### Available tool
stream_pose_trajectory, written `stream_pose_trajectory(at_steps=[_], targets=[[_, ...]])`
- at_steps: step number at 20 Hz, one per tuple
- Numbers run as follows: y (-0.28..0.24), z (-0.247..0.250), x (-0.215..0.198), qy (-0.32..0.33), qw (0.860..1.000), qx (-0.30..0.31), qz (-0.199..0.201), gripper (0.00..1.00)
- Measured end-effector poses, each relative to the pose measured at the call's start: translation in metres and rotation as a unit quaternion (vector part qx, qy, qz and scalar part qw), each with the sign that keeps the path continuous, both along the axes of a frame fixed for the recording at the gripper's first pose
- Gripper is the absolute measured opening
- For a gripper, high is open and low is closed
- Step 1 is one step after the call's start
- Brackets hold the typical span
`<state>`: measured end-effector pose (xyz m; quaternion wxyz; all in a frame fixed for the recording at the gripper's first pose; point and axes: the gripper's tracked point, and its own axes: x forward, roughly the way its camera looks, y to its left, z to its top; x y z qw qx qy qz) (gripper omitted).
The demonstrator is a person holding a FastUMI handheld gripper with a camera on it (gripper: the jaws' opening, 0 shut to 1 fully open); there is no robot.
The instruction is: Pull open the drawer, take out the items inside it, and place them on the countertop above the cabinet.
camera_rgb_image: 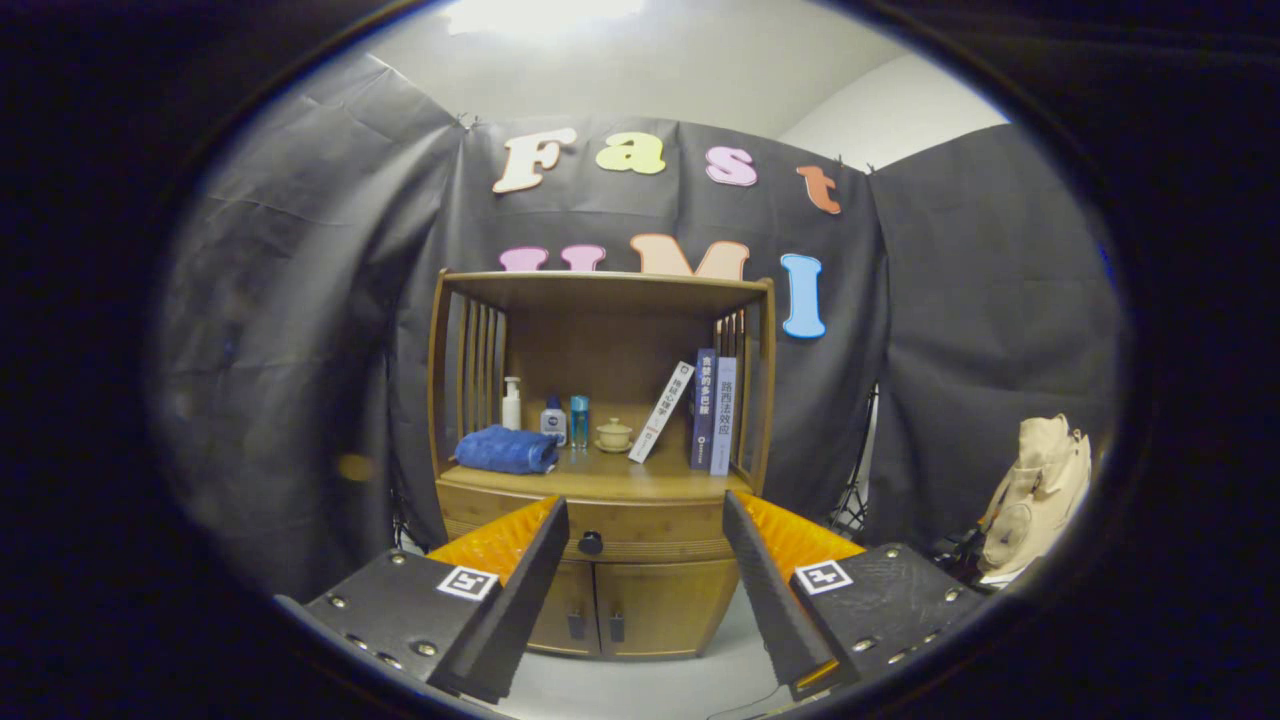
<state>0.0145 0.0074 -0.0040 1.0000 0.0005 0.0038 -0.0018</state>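
Note:
A wooden cabinet (pixel 600 470) stands ahead against the booth wall. Its drawer (pixel 660 530) is closed, and the dark round knob (pixel 591 543) lies beyond and between my fingers, nearer the left one. The countertop (pixel 640 482) above the drawer is a wooden shelf under a roof board. My gripper (pixel 645 515) is open, fingers wide apart, with nothing between them, some distance short of the cabinet. The drawer's contents are hidden.
On the countertop lie a folded blue towel (pixel 506 450), three small bottles (pixel 553 418), a lidded cup (pixel 614 435) and three books (pixel 706 410) at the right. Two lower doors (pixel 625 605) sit under the drawer. A beige bag (pixel 1035 495) lies on the floor to the right.

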Motion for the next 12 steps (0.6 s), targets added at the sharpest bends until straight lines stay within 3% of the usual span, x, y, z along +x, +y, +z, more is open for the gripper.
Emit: stream_pose_trajectory(at_steps=[7,12], targets=[[0.0,0.002,0.032,-0.02,1.0,0.0,-0.015,0.93],[0.018,-0.002,0.077,-0.029,1.0,-0.001,0.0,0.93]])
